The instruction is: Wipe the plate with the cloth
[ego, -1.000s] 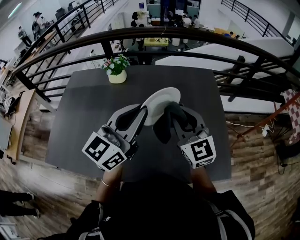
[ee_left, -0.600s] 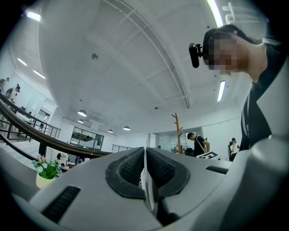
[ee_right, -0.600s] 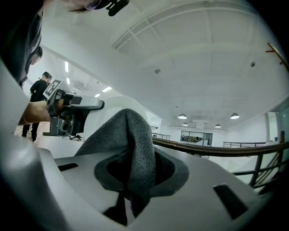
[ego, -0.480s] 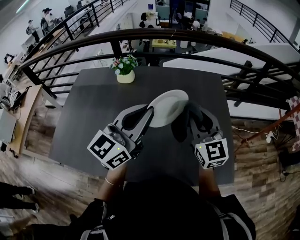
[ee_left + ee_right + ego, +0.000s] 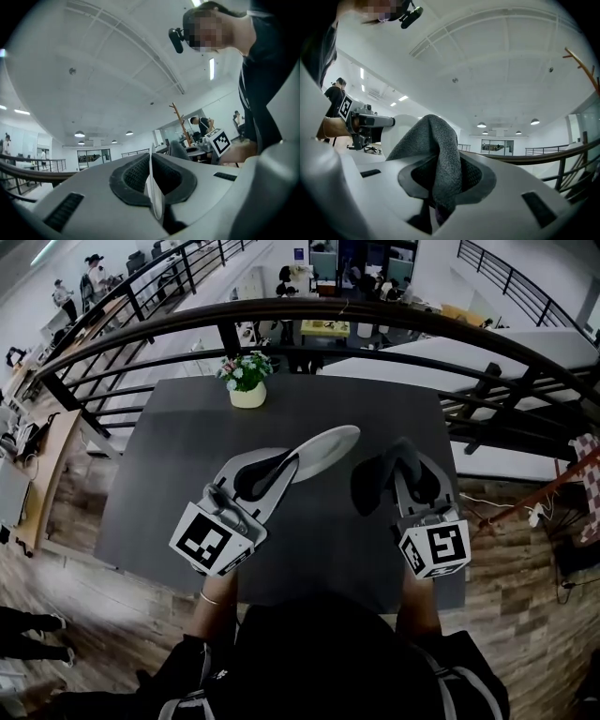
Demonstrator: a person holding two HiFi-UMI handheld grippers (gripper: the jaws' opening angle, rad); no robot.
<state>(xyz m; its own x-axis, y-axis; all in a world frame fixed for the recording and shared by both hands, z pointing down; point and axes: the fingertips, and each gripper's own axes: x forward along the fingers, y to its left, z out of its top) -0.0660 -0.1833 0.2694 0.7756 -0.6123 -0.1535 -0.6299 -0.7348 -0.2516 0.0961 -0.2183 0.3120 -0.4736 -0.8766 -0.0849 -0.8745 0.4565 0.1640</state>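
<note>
1. My right claw (image 5: 401,465), clamped on the cloth (image 5: 370,488), has drawn clear of the plate (image 5: 328,444).
2. My left claw (image 5: 291,463) pinches the plate's rim above the worktop (image 5: 178,437), now rolled nearer edge-on; I judge wiping paused.

Table (image 5: 178,493): dark grey, square, filling the middle of the view.
Flower pot (image 5: 247,382): upright at the table's 12 o'clock edge, slightly toward 11.
Left gripper (image 5: 279,465): over the table's 7 o'clock part, jaws closed on the plate's near rim.
Plate (image 5: 323,451): white, held clear of the table and tilted almost edge-on, reaching toward 1 o'clock from the left gripper.
Right gripper (image 5: 405,465): over the 5 o'clock part, jaws clamped on the cloth.
Cloth (image 5: 370,486): dark, bunched, at the plate's 3 o'clock, near but apart from it.
Railing (image 5: 394,313): dark, curving beyond the table at 12 o'clock.
</note>
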